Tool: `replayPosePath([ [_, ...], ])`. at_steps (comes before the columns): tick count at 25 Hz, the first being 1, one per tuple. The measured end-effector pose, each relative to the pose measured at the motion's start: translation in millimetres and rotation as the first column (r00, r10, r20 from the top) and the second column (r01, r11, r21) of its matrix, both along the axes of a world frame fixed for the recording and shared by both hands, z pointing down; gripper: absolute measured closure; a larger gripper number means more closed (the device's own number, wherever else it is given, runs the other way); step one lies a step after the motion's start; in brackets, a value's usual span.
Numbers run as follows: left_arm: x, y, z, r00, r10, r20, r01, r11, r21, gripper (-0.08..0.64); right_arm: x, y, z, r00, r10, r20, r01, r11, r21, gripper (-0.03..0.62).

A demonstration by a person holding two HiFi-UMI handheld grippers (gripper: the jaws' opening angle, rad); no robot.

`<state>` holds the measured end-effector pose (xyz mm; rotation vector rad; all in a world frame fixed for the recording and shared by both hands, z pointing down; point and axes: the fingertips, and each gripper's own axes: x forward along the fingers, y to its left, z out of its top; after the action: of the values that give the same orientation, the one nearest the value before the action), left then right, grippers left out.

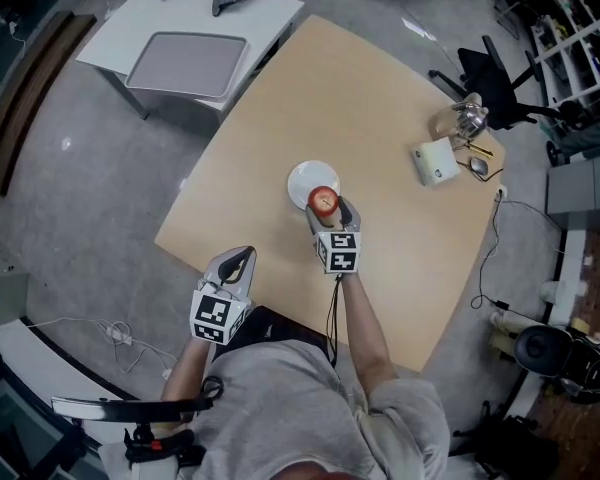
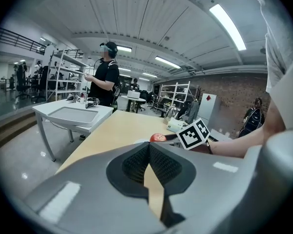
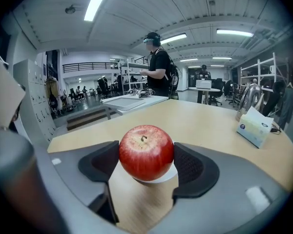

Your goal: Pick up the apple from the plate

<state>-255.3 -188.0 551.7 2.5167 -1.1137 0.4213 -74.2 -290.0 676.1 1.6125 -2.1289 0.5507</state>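
A red apple [image 3: 146, 152] sits between the two dark pads of my right gripper [image 3: 146, 162], which is shut on it. The apple [image 1: 323, 201] is at the near edge of the white plate [image 1: 305, 180], and a sliver of that plate [image 3: 161, 177] shows under it. Whether the apple rests on the plate or hangs just above it I cannot tell. My left gripper [image 1: 237, 264] is shut and empty, held off the table's near left edge. From the left gripper [image 2: 149, 152] view the apple [image 2: 157, 138] shows far ahead.
The tan table [image 1: 380, 118] carries a white tissue box [image 1: 435, 162] and a metal kettle [image 1: 466, 119] at the far right. A white side table with a grey tray [image 1: 187, 62] stands at the back left. A person [image 3: 158, 68] stands beyond it.
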Motion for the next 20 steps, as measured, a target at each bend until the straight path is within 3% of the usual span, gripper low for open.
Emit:
replayPosePath([
  [20, 30.7, 33.9, -12.8, 0.990, 0.137, -0.013, -0.136, 0.988, 0.076, 0.541, 27.8, 96.5, -85.5, 0.993, 0.120, 0.004, -0.119, 0.983, 0.139, 0.235],
])
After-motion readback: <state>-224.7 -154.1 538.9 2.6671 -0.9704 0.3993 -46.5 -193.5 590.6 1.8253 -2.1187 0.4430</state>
